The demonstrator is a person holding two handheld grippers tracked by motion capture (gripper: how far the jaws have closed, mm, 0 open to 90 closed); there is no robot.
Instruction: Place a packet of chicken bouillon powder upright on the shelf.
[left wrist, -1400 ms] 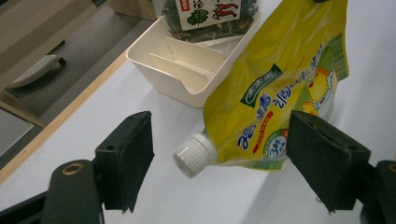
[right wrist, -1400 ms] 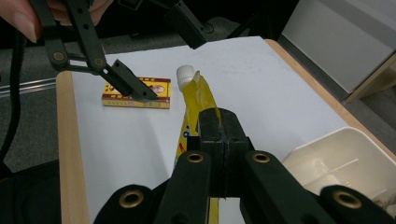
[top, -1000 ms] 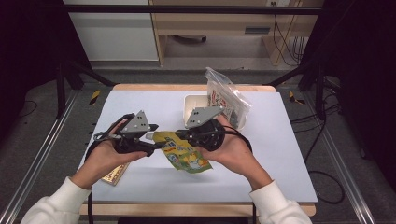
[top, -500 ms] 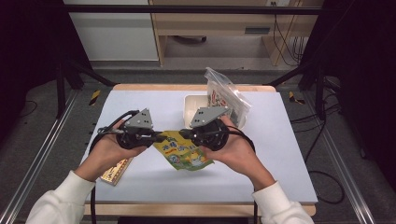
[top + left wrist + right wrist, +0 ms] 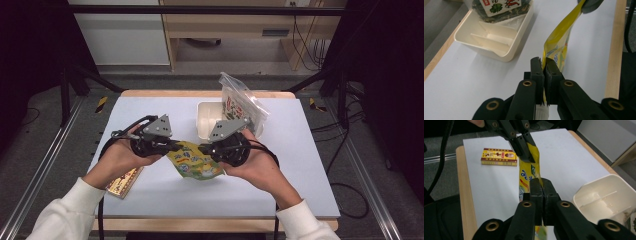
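A yellow printed snack pouch (image 5: 195, 161) hangs stretched between both grippers, just above the middle of the white table. My left gripper (image 5: 172, 146) is shut on the pouch's left edge; in the left gripper view its jaws (image 5: 544, 65) pinch the yellow foil (image 5: 556, 42). My right gripper (image 5: 205, 149) holds the opposite edge. Its jaws (image 5: 542, 186) have just eased open a touch, with the pouch (image 5: 529, 170) still pinched between them. The left gripper (image 5: 524, 152) shows beyond, clamped on the far end.
A cream divided container (image 5: 207, 122) stands behind the grippers, with a clear bag of dried greens (image 5: 240, 102) leaning in it. A flat yellow and red box (image 5: 122, 181) lies near the front left edge of the table (image 5: 300, 165).
My left gripper has shifted right to the pouch's free edge and shut on it. The pouch now spans both grippers. The right hand has barely moved.
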